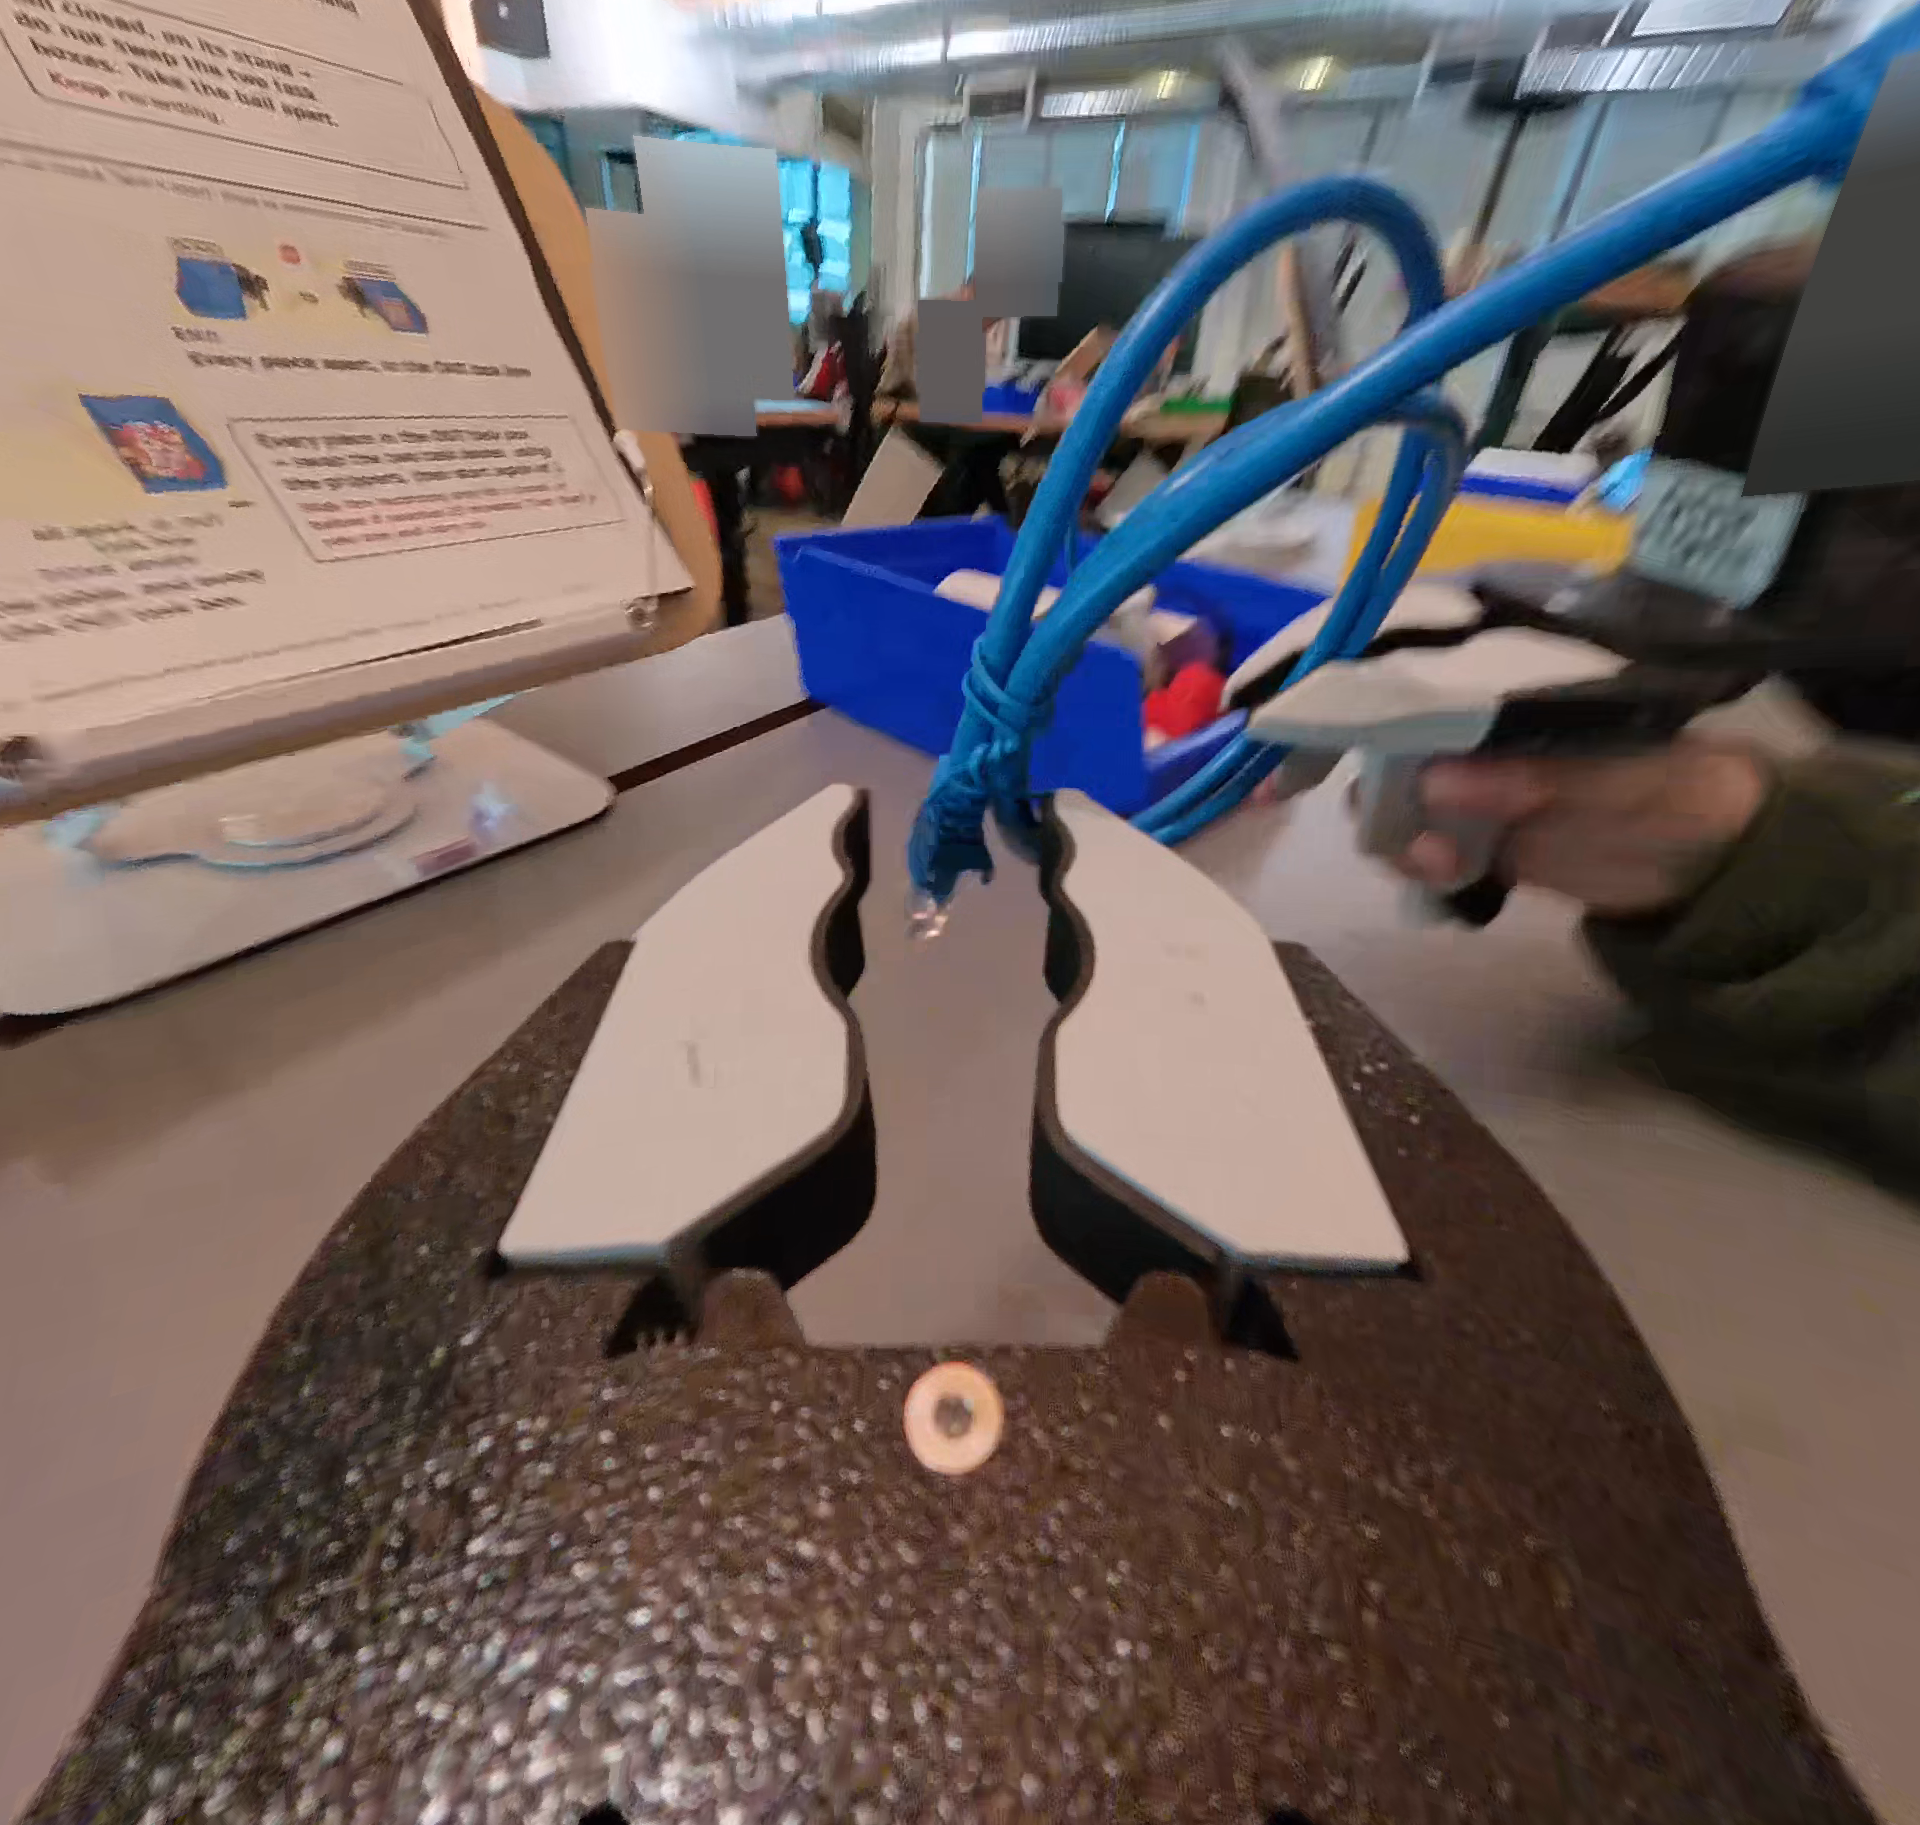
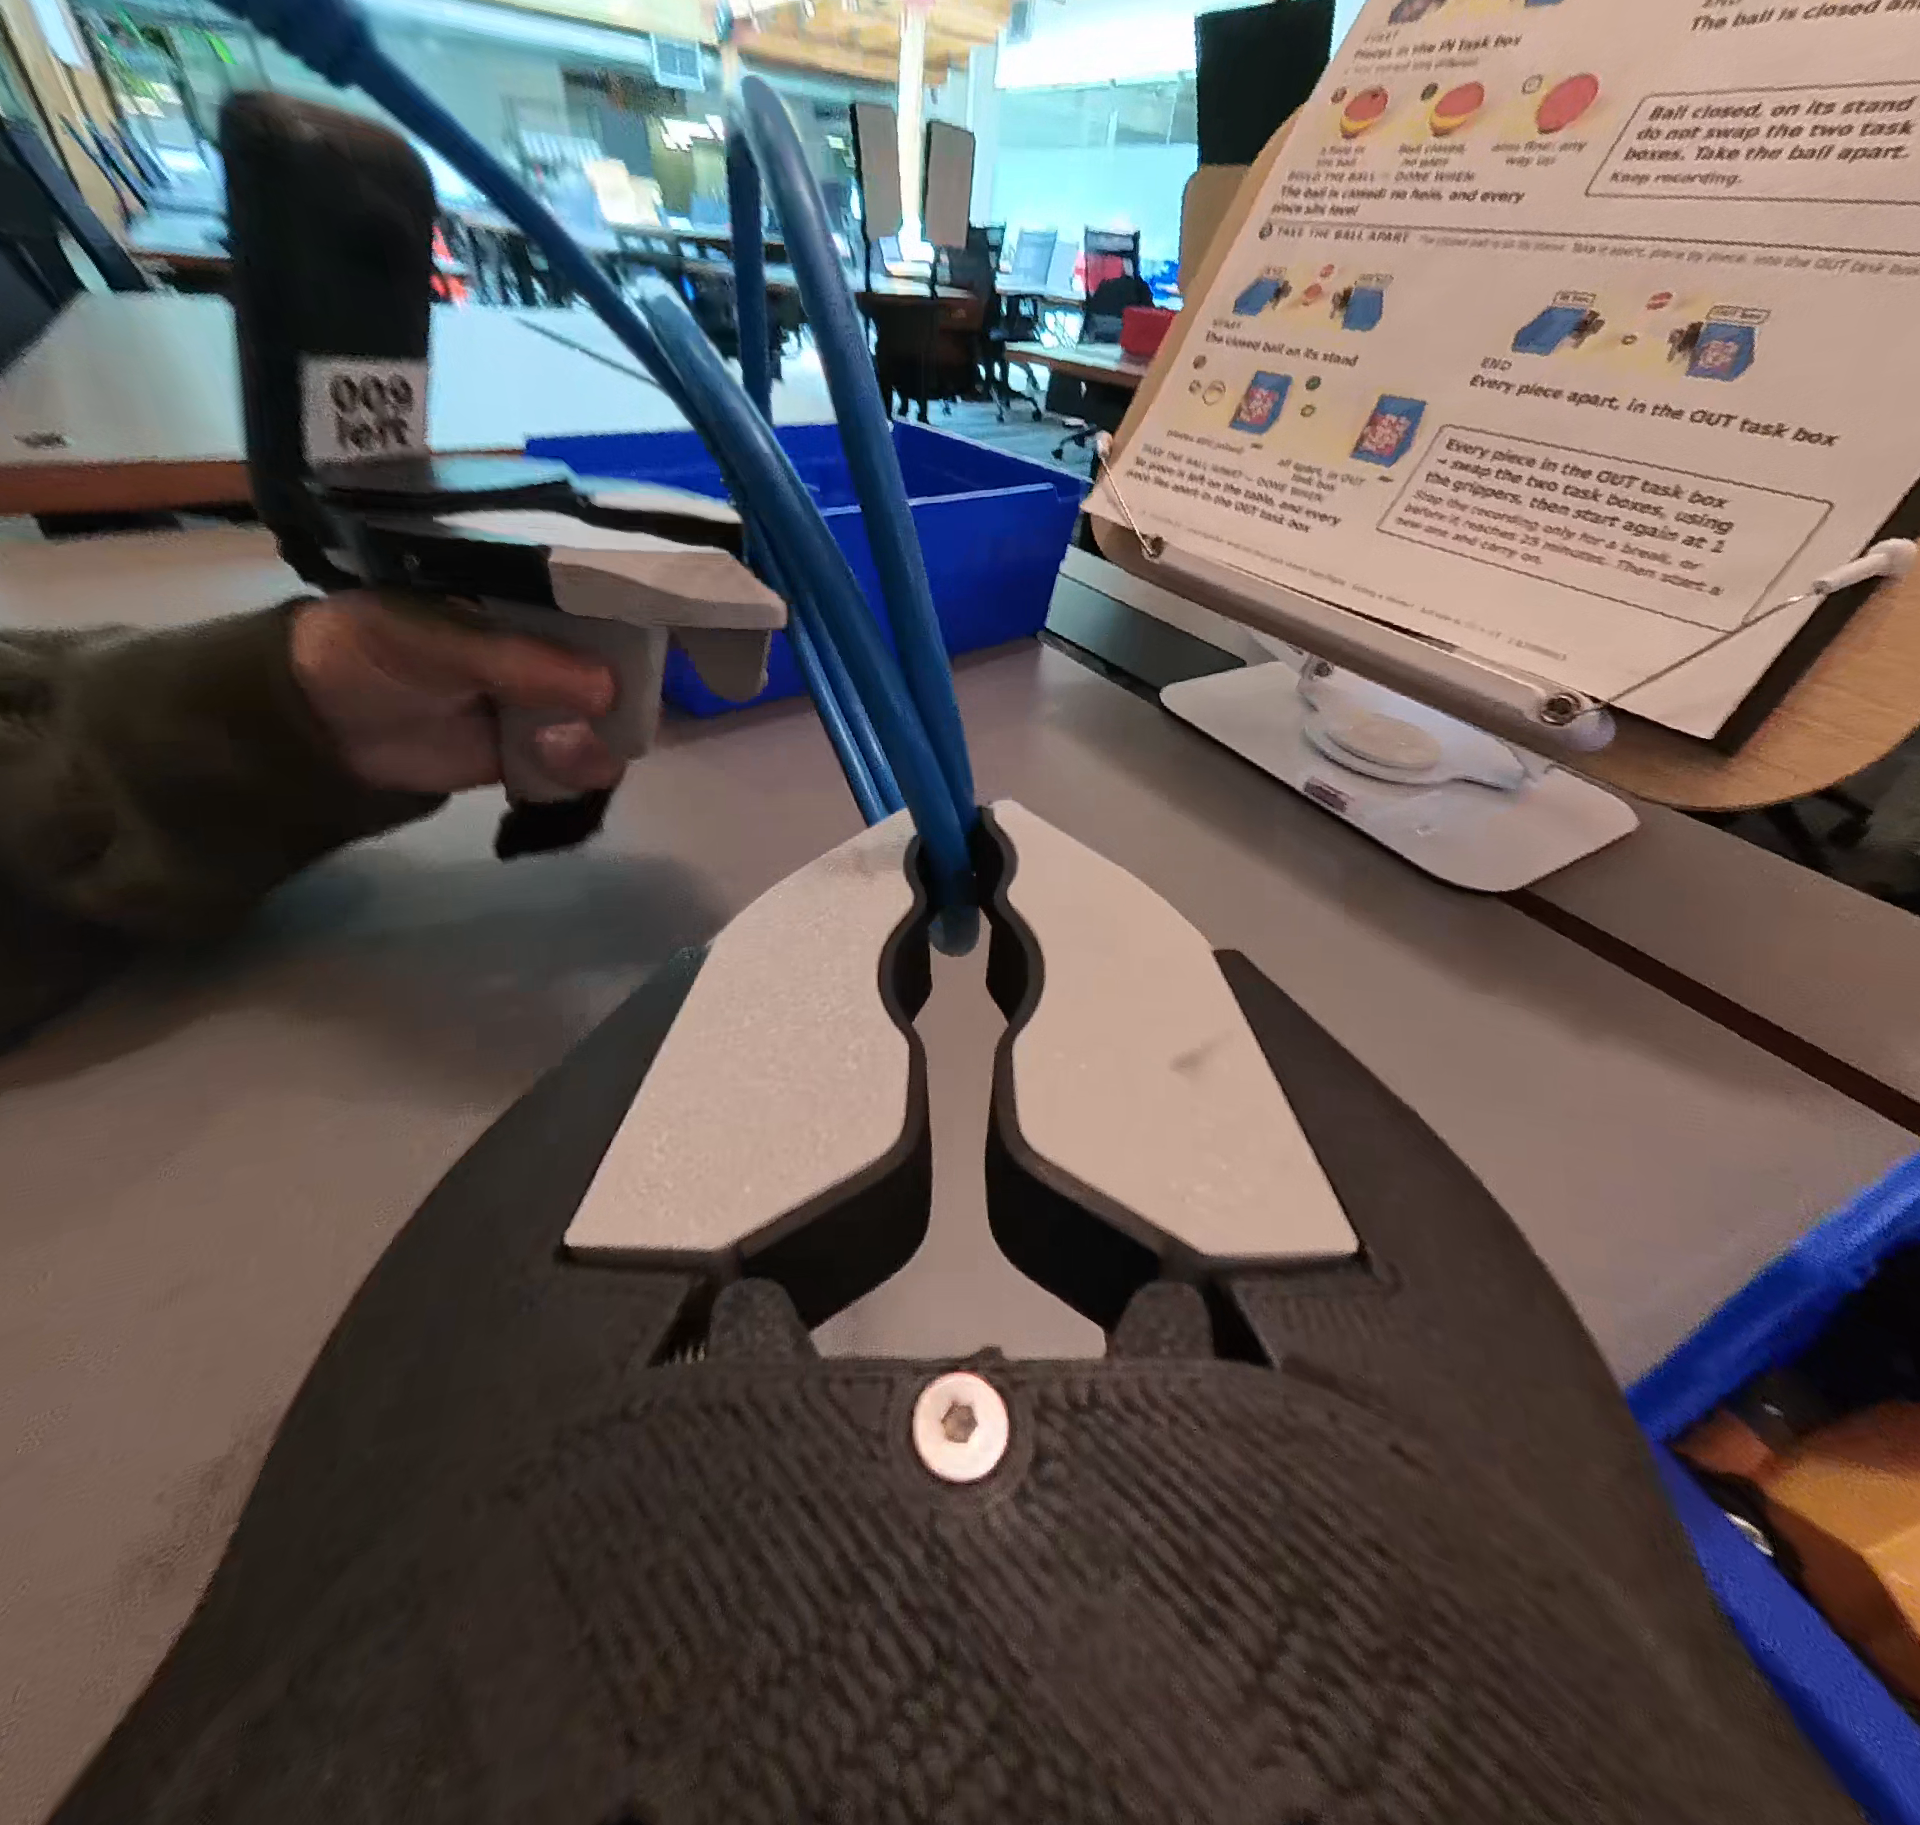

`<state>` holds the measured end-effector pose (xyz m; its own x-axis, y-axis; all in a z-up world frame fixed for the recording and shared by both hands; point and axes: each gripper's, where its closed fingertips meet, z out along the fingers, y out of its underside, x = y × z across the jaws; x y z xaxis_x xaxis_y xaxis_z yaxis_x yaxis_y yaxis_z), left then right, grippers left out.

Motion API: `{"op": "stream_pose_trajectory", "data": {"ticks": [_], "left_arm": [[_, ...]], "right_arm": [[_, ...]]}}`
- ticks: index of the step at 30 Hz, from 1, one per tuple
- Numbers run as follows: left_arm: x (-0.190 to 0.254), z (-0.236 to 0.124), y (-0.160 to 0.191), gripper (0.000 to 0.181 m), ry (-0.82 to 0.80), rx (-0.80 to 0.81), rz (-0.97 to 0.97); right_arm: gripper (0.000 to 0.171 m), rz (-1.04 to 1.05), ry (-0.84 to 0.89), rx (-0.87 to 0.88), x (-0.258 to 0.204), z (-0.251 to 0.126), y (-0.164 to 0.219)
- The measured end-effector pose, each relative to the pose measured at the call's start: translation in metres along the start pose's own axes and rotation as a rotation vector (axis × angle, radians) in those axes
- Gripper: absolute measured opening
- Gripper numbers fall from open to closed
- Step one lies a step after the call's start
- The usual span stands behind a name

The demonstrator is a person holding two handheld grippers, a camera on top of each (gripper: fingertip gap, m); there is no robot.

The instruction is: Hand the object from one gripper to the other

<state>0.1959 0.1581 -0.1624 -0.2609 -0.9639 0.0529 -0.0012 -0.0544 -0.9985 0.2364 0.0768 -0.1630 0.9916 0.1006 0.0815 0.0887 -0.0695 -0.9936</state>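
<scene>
Blue network cable (image 2: 831,549), coiled and bound with a wrap of its own cord, clear plug (image 1: 928,915) dangling: its strands are pinched between the nearly closed fingers of the right gripper (image 2: 954,876) above the grey table (image 2: 312,1152). Left gripper (image 1: 954,830): fingers parted, gripping nothing, the cable's plug end hanging between its tips. Behind the cable, a blue bin (image 2: 966,528); beside the bin, a printed instruction sheet (image 2: 1558,321) on a tilted stand; a white label on the left gripper's body.
</scene>
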Motion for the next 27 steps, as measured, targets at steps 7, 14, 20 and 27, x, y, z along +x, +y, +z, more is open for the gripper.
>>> {"op": "stream_pose_trajectory", "data": {"ticks": [7,14,20,27], "left_arm": [[0.000,-0.004,-0.004,0.032,-0.070,-0.039,0.299],[-0.005,-0.003,-0.006,0.010,-0.099,-0.031,0.177],[-0.016,-0.002,-0.007,0.008,-0.105,0.099,-0.262],[-0.025,-0.005,-0.006,0.007,-0.113,0.160,-0.485]], "right_arm": [[0.005,-0.127,0.049,-0.135,0.005,0.001,0.017],[0.014,-0.101,0.062,-0.027,0.001,0.002,0.005],[0.057,0.137,-0.004,0.110,-0.003,0.006,-0.009],[0.060,0.106,-0.043,0.092,-0.014,0.011,-0.005]]}}
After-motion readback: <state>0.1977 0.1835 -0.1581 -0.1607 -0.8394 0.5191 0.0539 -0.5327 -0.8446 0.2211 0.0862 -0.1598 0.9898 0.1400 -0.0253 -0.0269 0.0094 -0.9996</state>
